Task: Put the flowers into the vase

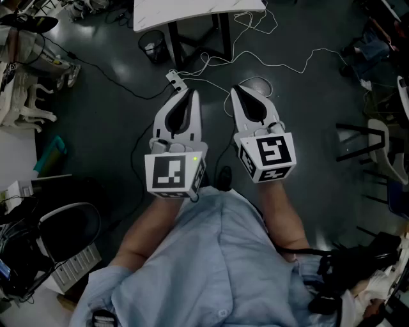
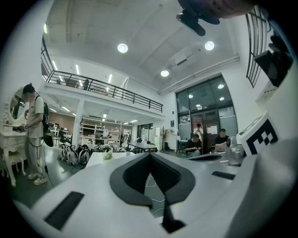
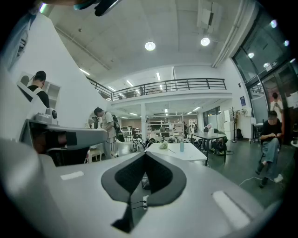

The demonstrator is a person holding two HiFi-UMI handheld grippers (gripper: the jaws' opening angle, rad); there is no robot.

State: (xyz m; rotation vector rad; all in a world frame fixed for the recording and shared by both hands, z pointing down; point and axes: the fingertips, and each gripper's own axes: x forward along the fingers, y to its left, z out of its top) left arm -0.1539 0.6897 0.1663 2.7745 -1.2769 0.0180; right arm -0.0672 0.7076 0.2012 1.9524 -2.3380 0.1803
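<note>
With the left tool (image 1: pixel 189 94) and right tool (image 1: pixel 237 90) clenched on nothing, the flowers (image 3: pixel 163 145) on the far table (image 3: pixel 187 154) are yet to be approached.

Far beyond the tips of the right gripper (image 3: pixel 145 154), a table (image 3: pixel 191 153) bears a pale clump (image 3: pixel 163 145) and a bluish vessel (image 3: pixel 181 147), both too small to identify. In the head view, a white tabletop (image 1: pixel 192 13) ahead of the left gripper (image 1: pixel 189 93) is cut off by the top edge.

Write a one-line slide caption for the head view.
Left gripper and right gripper, both shut and empty, held side by side over the floor near a white table.
</note>
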